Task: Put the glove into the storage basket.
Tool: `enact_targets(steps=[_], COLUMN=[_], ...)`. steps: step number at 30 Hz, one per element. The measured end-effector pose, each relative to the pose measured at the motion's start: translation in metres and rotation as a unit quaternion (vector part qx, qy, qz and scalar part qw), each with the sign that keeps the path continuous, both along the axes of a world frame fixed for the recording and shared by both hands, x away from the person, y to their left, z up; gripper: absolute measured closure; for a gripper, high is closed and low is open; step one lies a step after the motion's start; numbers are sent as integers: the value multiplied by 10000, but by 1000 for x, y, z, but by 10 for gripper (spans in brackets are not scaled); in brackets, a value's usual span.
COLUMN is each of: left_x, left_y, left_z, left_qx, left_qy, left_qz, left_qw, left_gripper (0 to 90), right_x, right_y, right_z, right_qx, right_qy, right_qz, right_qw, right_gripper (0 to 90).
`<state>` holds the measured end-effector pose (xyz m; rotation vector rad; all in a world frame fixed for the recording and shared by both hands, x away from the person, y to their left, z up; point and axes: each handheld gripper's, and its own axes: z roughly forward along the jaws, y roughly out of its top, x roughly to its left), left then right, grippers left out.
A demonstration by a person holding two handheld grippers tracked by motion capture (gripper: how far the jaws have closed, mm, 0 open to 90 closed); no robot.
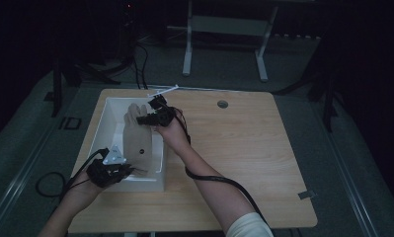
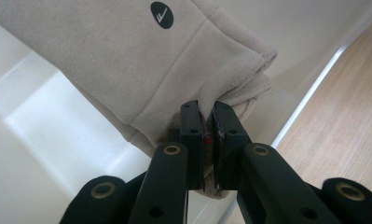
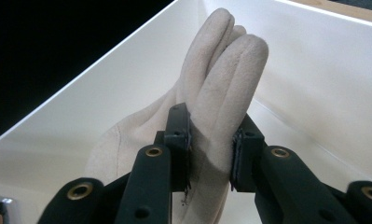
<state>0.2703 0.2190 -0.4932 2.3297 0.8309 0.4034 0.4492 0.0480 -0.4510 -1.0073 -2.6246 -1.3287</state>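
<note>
A beige fleece glove (image 1: pixel 137 136) is stretched over the white bin (image 1: pixel 101 129) at the table's left. My left gripper (image 1: pixel 130 170) is shut on the glove's cuff (image 2: pixel 230 93) at the near end, its jaws pinching the hem. A small black round logo (image 2: pixel 161 14) marks the cuff. My right gripper (image 1: pixel 147 117) is shut on one finger of the glove (image 3: pixel 216 107) at the far end; the other glove fingers bunch behind it. The glove hangs between the two grippers, low inside the bin.
The wooden table (image 1: pixel 244 148) spreads to the right of the bin, with a round cable hole (image 1: pixel 222 104) near its far edge. A thin white stick (image 1: pixel 164 91) lies at the table's far edge. Dark floor and a metal frame (image 1: pixel 224 44) lie beyond.
</note>
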Motion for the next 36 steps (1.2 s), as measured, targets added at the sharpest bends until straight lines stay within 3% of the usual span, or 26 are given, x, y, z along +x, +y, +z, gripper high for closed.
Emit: enact_targets(steps=[6, 8, 10, 12, 15, 24, 28, 29, 32, 36], left_x=[4, 5, 6, 7, 7, 9, 7, 7, 5, -1], left_y=[0, -3, -6, -7, -8, -11, -11, -11, -12, -18], left_z=[-7, -9, -11, -11, -10, 0, 8, 10, 19, 31], left_qx=[-65, 108, 198, 205, 72, -405, -796, -876, -1062, -1313], left_qy=[91, 147, 236, 227, 206, 26, -101, -143, -204, -412], left_qz=[-16, 43, 78, 112, 217, 543, 594, 637, 616, 673], left_qw=[9999, 9998, 9995, 9995, 9995, 9977, 9950, 9940, 9922, 9882], left_gripper=[837, 789, 660, 635, 581, 451, 285, 250, 144, 144], right_x=[-1, 0, 0, 0, 2, -2, -5, -6, -9, -15], right_y=[4, 4, 4, 3, -3, -17, -24, -26, -32, -43], right_z=[0, 0, 2, 3, 7, 14, 17, 18, 21, 26], right_qx=[-196, -161, -183, -163, -82, 116, 292, 337, 395, 515], right_qy=[-114, -66, -109, -128, -114, -208, -198, -173, -236, -351], right_qz=[0, -2, -73, -97, -198, -160, -89, 51, 80, 119], right_qw=[9997, 9998, 9997, 9997, 9997, 9996, 9993, 9993, 9989, 9980], right_gripper=[700, 629, 555, 525, 469, 365, 276, 234, 201, 178])
